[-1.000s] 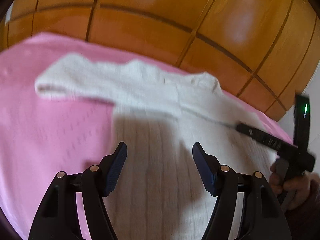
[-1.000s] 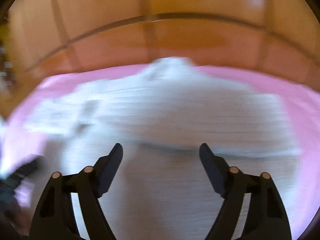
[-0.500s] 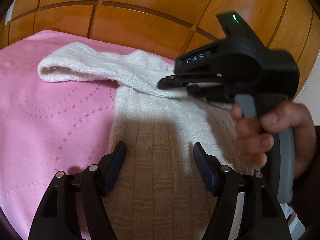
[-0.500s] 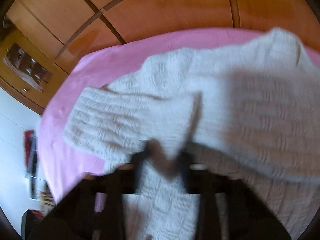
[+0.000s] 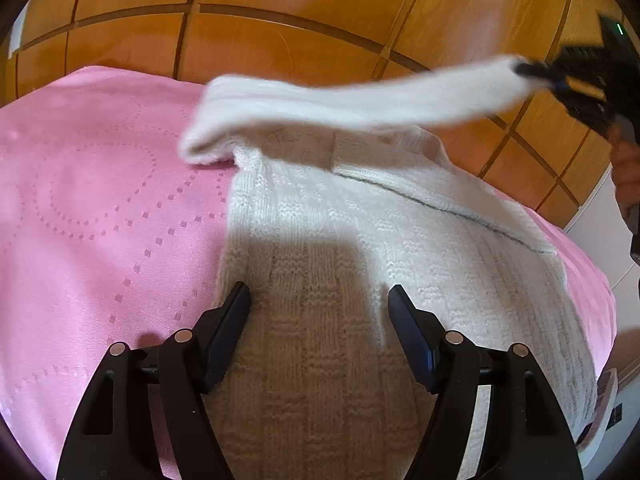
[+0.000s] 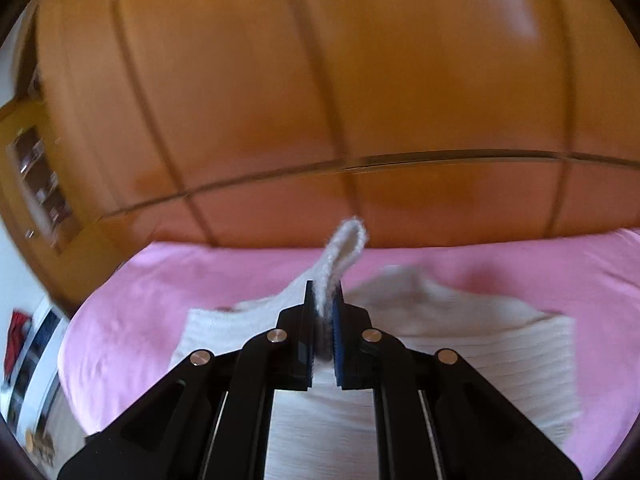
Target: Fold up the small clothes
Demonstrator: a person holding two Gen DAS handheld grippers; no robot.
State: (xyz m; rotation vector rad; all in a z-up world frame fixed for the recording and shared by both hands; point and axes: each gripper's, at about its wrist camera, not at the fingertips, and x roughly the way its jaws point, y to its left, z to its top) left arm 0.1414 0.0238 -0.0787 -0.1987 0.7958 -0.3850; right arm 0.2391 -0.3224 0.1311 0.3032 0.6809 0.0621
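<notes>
A small white knit sweater [image 5: 360,240] lies on a pink blanket [image 5: 88,216]. My left gripper [image 5: 319,320] is open and empty, low over the sweater's body near its left edge. My right gripper [image 6: 323,300] is shut on the cuff [image 6: 344,248] of the left sleeve. In the left wrist view the right gripper [image 5: 540,76] holds the sleeve [image 5: 360,104] lifted and stretched rightward over the sweater's chest. The sweater's body also shows in the right wrist view [image 6: 440,344].
A wooden panelled wardrobe [image 5: 280,32] stands behind the bed. The blanket's right edge [image 5: 600,292] drops off beside a white wall. A shelf unit [image 6: 36,184] is at the far left in the right wrist view.
My right gripper closed on the left sleeve's cuff and pulled it up and to the right across the sweater. My left gripper stayed open in place.
</notes>
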